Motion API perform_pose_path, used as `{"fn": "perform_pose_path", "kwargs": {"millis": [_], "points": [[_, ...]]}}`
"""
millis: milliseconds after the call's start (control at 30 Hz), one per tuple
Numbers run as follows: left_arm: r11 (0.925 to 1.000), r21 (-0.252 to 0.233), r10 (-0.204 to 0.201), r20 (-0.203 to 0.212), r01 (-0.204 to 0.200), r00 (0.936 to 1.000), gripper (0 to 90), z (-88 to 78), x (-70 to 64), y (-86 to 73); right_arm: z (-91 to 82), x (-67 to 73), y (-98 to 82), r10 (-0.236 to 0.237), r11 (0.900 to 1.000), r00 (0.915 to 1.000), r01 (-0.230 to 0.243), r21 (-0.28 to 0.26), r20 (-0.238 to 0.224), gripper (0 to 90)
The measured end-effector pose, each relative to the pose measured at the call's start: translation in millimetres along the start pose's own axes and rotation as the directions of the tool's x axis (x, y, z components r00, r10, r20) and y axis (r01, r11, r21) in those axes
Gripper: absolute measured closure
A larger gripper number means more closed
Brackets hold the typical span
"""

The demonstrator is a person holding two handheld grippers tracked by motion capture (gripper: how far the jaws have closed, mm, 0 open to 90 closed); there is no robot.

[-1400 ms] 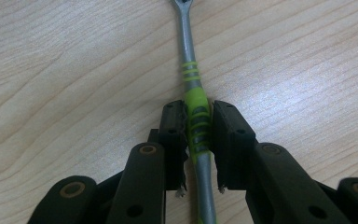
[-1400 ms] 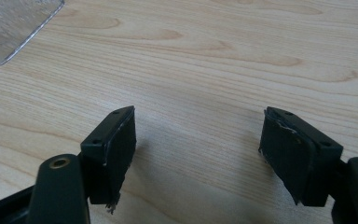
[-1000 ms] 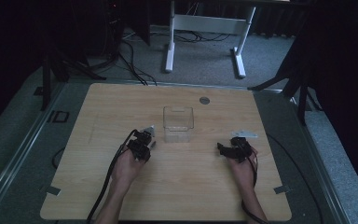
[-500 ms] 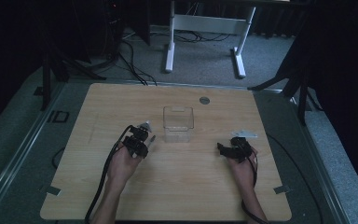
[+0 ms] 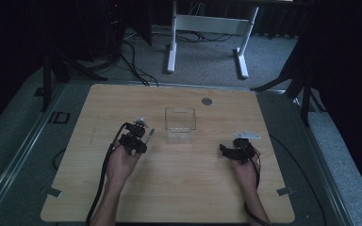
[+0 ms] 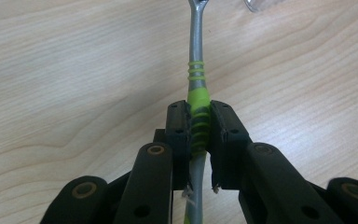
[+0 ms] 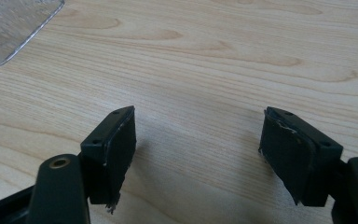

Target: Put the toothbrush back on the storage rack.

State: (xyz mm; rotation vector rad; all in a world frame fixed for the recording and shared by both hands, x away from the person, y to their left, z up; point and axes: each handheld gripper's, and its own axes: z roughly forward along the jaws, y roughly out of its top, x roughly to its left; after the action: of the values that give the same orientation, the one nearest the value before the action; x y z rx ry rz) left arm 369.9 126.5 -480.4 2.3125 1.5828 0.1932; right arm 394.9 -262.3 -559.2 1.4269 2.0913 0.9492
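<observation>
The left tongs [image 6: 199,126] are clenching a tool [image 6: 196,79] with a grey metal shaft and a green banded grip, the pads pressing on the green part. In the high view the left tongs [image 5: 135,136] are holding it just above the worktop [image 5: 122,197], its tip pointing ahead toward the clear box [image 5: 180,123], which is sitting near, ahead and to their right. So the pickup is looking done; carrying the tool to the box and letting go are probably left. The right tongs [image 7: 198,154] are resting released, nothing between them, with the box corner [image 7: 14,23] ahead to their left.
</observation>
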Motion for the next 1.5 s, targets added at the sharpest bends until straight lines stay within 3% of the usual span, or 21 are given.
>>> {"fn": "perform_pose_path", "kwargs": {"millis": [100,300,433,700,833,900,933,1333,1500], "points": [[1.0,-0.006,0.003,-0.005,-0.003,1.0,78.9,-0.5,0.8,-0.2,0.0,0.0,0.0,0.0,1.0,1.0,0.0,0.0,0.0,26.7],[0.9975,-0.07,-0.01,-0.03,0.008,0.9995,78.9,-6.8,2.4,-0.6,0.0,-0.2,0.0,0.0,1.0,1.0,0.0,0.0,-0.001,26.7],[0.993,-0.117,-0.02,-0.041,0.015,0.999,78.9,-11.6,3.3,-1.1,0.0,-0.2,0.0,0.001,1.0,1.0,-0.001,0.0,-0.001,26.7],[0.9864,-0.164,-0.017,-0.047,0.009,0.9987,78.9,-18.5,4.4,-1.2,0.0,-0.2,0.0,0.001,1.0,1.0,-0.001,0.0,-0.001,26.7],[0.9757,-0.219,-0.006,-0.06,-0.007,0.9982,78.9,-22.9,1.7,-1.6,0.0,-0.2,0.0,0.001,1.0,1.0,-0.001,0.0,-0.001,26.7],[0.9757,-0.219,-0.006,-0.06,-0.007,0.9982,78.9,-22.9,1.7,-1.6,0.0,-0.2,0.0,0.001,1.0,1.0,-0.001,0.0,-0.001,26.7],[0.9704,-0.241,-0.008,-0.062,-0.007,0.9981,78.9,-26.1,1.3,-1.2,0.0,-0.2,0.0,0.001,1.0,1.0,-0.001,0.0,-0.001,26.7],[0.9593,-0.282,-0.008,-0.073,-0.013,0.9973,78.8,-32.2,1.8,-0.4,0.0,-0.2,0.0,0.001,1.0,1.0,-0.001,0.0,-0.001,26.7],[0.9435,-0.331,-0.012,-0.081,-0.015,0.9966,78.8,-37.4,0.8,-1.1,0.0,-0.1,0.0,0.0,1.0,1.0,0.0,0.0,0.0,26.7]]}}
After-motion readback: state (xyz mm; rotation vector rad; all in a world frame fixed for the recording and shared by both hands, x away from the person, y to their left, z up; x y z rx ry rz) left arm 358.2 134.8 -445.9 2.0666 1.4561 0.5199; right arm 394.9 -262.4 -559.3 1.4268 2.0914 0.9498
